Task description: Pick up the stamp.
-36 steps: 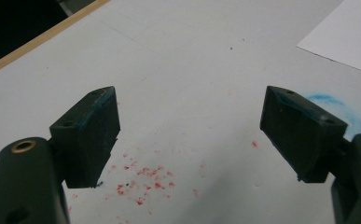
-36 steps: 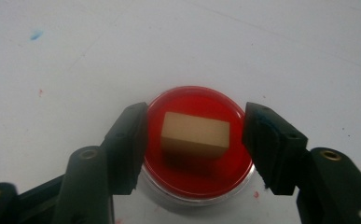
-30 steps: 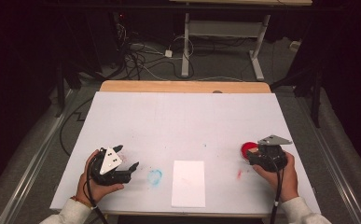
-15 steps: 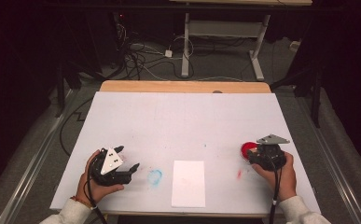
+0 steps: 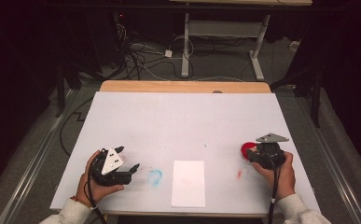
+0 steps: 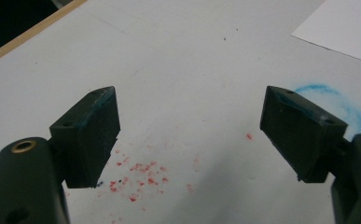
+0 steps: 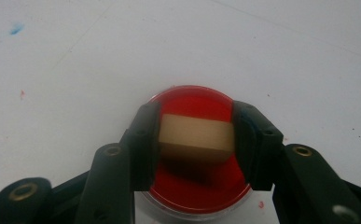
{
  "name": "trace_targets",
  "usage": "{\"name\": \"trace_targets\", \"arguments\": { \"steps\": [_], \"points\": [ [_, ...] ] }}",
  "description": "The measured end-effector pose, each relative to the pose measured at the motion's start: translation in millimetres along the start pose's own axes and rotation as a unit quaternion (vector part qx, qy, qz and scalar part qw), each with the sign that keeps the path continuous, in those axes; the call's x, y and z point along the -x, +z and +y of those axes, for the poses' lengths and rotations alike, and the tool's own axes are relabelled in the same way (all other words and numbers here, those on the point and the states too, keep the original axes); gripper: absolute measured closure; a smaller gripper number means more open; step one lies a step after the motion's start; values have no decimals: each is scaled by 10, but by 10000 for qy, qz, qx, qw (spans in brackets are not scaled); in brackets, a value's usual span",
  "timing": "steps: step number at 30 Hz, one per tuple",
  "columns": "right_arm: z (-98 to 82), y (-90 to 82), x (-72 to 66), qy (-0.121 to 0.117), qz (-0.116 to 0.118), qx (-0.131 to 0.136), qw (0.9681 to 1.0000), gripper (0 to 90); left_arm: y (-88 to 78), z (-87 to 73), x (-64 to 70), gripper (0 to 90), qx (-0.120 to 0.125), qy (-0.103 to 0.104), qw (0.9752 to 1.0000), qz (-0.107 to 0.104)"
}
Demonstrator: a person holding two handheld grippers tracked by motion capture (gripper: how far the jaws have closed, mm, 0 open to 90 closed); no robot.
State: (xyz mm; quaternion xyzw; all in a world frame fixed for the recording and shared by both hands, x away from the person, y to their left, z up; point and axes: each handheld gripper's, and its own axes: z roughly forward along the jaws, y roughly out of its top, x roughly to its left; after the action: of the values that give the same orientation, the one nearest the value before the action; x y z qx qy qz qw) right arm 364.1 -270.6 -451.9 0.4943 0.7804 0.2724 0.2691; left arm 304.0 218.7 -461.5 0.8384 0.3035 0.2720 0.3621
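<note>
The left gripper [image 5: 134,167] is being held low over the white table [image 5: 183,121] near its front left edge, with its jaws standing wide apart and nothing between them. Just beyond its jaw tips a blue smudge [image 5: 155,176] is showing on the table, and red specks [image 6: 138,175] are lying scattered on the surface between and under the jaws. Farther to the right of that gripper, a white sheet of paper [image 5: 188,183] is lying flat on the table, well apart from both grippers.

At the right, the right gripper [image 7: 196,135] is being held over a round, clear-rimmed dish of red paint [image 7: 197,186]. Its jaws have just been closing, and a tan block [image 7: 194,137] is being clamped between the two pads, directly above the red surface of the dish. Whether the block's underside is touching the paint cannot be told. A faint red mark [image 5: 239,174] is showing on the table just left of that hand.
</note>
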Motion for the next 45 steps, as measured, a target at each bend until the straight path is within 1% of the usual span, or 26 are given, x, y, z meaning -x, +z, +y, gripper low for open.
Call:
{"name": "trace_targets", "arguments": {
  "steps": [8,14,16,17,18,19,20,21,25,29,30,31,32,33,34,36,37,45],
  "points": [
    [9,6,9,-64,50,-51,10000,552,-2,1,0,194,-7,13,10000,-16],
    [3,-8,45,-49,138,-17,9999,553,-14,-1,-12,195,6,-7,10000,1],
    [2,-13,51,-77,131,-11,9999,553,-10,-2,-10,195,-3,6,10000,-7],
    [1,-35,70,-46,134,47,9999,553,-2,-2,-7,195,-18,12,10000,-12],
    [1,-35,70,-46,134,47,9999,553,-2,-2,-7,195,-18,12,10000,-12],
    [8,-63,88,-37,144,129,9998,553,2,-3,-7,195,-26,21,10000,-22],
    [8,-63,88,-37,144,129,9998,553,5,-5,-7,195,-29,27,10000,-31],
    [19,-98,98,-75,176,197,9996,553,8,-7,-8,195,-35,31,10000,-31],
    [64,-180,116,-94,201,343,9992,553,19,-15,-26,195,-37,20,10000,-50],
    [97,-241,139,-105,241,432,9987,553,31,-20,-44,195,-41,-11,10000,-71],
    [97,-241,139,-105,241,432,9987,553,31,-21,-54,195,-2,36,10000,-56],
    [116,-275,147,-121,273,477,9984,553,30,-27,-51,195,-39,-12,10000,-76],
    [116,-275,147,-121,273,477,9984,553,28,-32,-56,195,-43,-4,10000,-76],
    [127,-294,148,-131,269,521,9982,552,28,-34,-67,194,-11,36,10000,-61],
    [146,-327,147,-165,270,580,9978,553,26,-37,-71,195,-17,30,10000,-52],
    [152,-342,141,-177,265,590,9977,553,25,-44,-72,195,-15,17,10000,-53],
    [157,-353,140,-209,252,614,9976,553,25,-49,-65,195,-52,-32,9999,-82],
    [191,-429,128,-266,270,724,9967,552,20,-56,-63,195,-43,-44,9999,-117]
  ]
}}
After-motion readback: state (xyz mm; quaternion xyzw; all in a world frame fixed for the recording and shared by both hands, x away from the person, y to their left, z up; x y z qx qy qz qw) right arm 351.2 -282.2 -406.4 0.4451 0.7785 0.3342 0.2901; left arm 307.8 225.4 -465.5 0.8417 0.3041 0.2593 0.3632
